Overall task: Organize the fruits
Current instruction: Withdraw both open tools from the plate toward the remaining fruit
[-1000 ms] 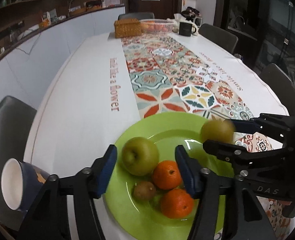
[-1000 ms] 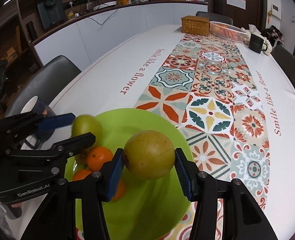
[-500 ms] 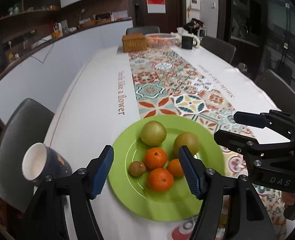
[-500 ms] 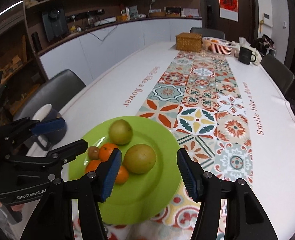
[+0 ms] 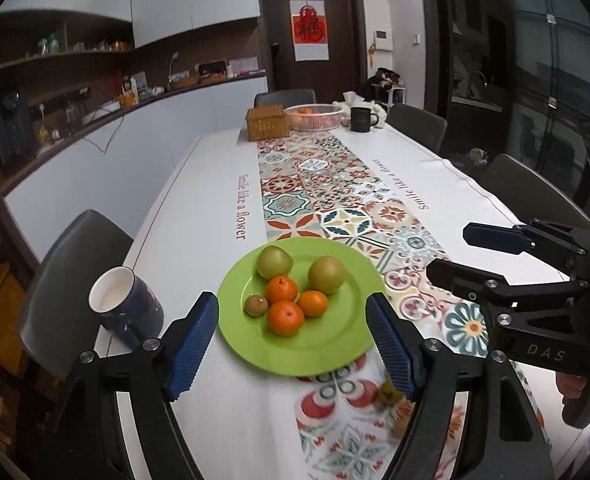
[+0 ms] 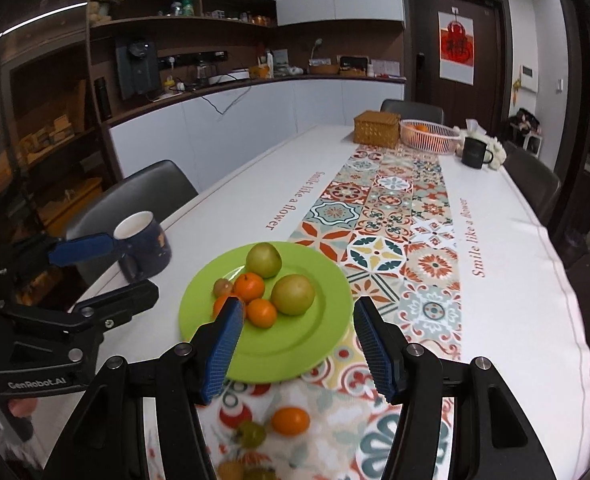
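Both grippers lifted away; pear released onto green plate

right tool's near pad is covering part of one orange on the green plate; loose fruit at the right view's bottom edge is blurring out, kinds unclear past one orange piece; left view is showing only a blurred yellowish bit behind the left tool's pad; far basket's contents too small to tell
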`<state>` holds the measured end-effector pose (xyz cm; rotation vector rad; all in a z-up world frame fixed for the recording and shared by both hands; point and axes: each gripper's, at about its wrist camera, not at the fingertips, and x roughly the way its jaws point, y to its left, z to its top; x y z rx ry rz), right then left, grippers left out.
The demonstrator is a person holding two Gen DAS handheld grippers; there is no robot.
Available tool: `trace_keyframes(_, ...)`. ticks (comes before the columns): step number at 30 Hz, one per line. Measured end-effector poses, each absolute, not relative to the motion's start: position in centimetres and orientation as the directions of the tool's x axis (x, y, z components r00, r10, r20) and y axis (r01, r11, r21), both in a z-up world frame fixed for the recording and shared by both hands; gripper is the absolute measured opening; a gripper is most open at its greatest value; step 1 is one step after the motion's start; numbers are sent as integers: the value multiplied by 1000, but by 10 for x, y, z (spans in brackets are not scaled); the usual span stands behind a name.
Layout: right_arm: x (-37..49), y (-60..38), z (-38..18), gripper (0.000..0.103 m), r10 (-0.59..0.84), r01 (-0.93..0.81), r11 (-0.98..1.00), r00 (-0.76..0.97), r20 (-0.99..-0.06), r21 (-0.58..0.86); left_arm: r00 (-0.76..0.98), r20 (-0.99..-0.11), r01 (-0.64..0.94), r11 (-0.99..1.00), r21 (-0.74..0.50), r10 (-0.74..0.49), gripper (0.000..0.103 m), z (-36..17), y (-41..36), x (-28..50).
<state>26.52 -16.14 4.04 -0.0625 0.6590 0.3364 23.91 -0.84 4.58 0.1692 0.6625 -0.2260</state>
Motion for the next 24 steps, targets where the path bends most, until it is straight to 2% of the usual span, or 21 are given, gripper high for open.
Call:
trace_keyframes(11,203,-175,41,58,287,-387,921,745,-602,-40,773,-605,327,937,120,-192,78,41,-30,180)
trace_keyframes(24,171,-169,7,58,293,-526,836,670,-683,-158,718,-643,461,874,152,-267,78,-1,-45,149)
